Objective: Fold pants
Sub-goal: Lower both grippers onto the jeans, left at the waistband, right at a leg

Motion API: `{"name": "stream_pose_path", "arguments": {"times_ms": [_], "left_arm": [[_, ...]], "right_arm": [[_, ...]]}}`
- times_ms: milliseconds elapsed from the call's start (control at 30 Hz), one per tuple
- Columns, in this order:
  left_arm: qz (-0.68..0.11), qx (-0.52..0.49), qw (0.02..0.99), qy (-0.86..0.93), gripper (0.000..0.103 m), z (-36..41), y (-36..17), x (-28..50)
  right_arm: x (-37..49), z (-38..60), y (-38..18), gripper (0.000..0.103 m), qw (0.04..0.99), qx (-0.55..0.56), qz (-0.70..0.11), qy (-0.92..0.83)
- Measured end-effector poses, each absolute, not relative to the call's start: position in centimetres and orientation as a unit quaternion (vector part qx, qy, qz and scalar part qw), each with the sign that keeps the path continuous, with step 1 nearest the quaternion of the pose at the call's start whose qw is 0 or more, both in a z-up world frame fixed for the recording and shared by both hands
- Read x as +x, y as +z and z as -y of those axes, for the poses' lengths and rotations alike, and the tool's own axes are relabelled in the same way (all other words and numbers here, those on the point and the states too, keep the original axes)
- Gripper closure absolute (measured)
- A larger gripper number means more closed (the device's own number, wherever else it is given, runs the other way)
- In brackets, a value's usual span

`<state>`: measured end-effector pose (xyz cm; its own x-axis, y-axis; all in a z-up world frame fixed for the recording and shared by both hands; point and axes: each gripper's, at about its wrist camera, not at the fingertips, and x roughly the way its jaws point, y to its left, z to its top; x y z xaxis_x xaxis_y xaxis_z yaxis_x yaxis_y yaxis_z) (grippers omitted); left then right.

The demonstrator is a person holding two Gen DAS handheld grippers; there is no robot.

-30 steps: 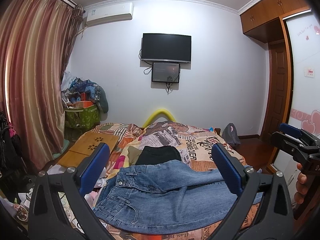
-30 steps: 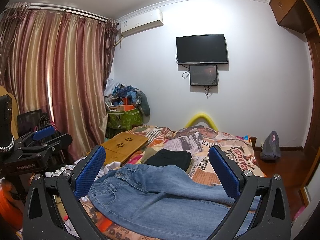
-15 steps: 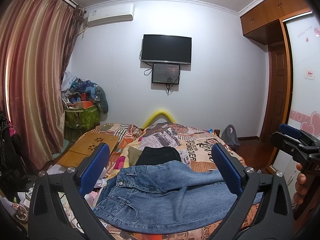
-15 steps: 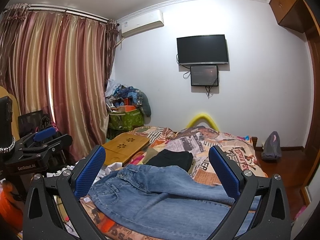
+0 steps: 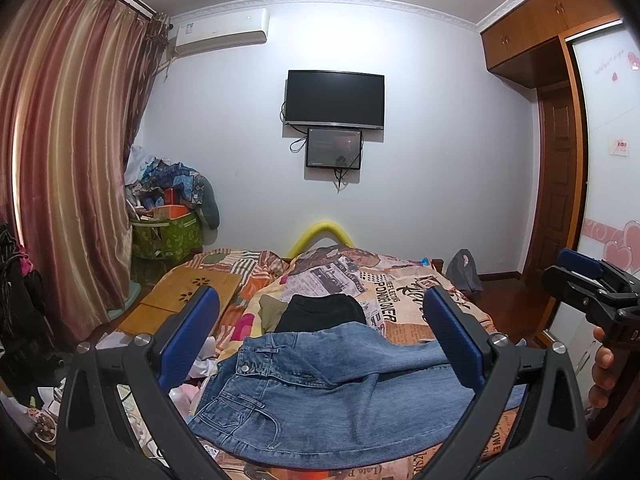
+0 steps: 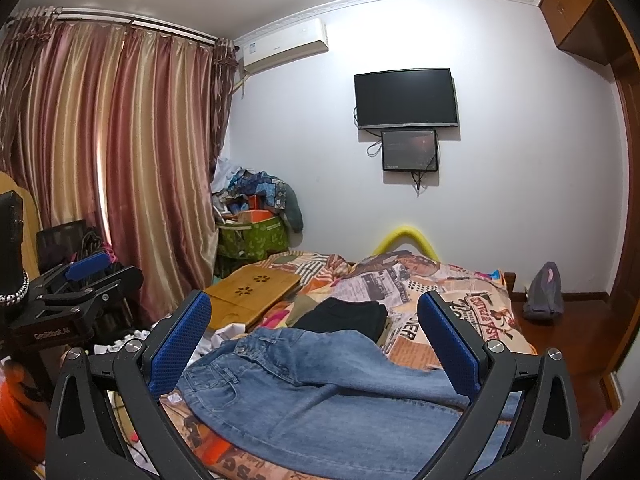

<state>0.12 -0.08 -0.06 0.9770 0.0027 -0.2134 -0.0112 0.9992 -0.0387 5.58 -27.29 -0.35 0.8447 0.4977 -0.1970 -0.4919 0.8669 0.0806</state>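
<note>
Blue jeans (image 5: pixel 336 392) lie spread on the bed, waistband to the left, legs running right; they also show in the right wrist view (image 6: pixel 320 392). My left gripper (image 5: pixel 320 336) is open and empty, held above the jeans on the near side. My right gripper (image 6: pixel 316 340) is open and empty, also above the jeans. The right gripper shows at the right edge of the left wrist view (image 5: pixel 592 292), and the left gripper at the left edge of the right wrist view (image 6: pixel 76 284).
The bed has a patterned newsprint cover (image 5: pixel 396 292). A folded black garment (image 5: pixel 320 312) lies just beyond the jeans. A wooden lap table (image 5: pixel 188 296) sits at the bed's left. Curtains (image 6: pixel 112 168) and a green basket of clutter (image 5: pixel 168 236) stand left; a wardrobe (image 5: pixel 600 160) right.
Both grippers have tipped down very slightly; the jeans sit a little higher in view. Nothing was grasped or moved.
</note>
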Motion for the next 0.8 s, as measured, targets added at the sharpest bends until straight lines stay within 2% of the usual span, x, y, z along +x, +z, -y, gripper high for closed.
{"name": "stream_pose_path", "arguments": {"times_ms": [367,800], "left_arm": [[-0.138,-0.008,0.990,0.016,0.000,-0.8,-1.8,4.8],[-0.247,-0.019,0.967,0.058,0.000,-6.9,-6.9,20.3]], "right_arm": [[8.8,28.0,-2.4,0.000,0.958,0.009,-0.134,0.253],[19.7,32.1,-7.5,0.001,0.960,-0.036,-0.216,0.176]]}}
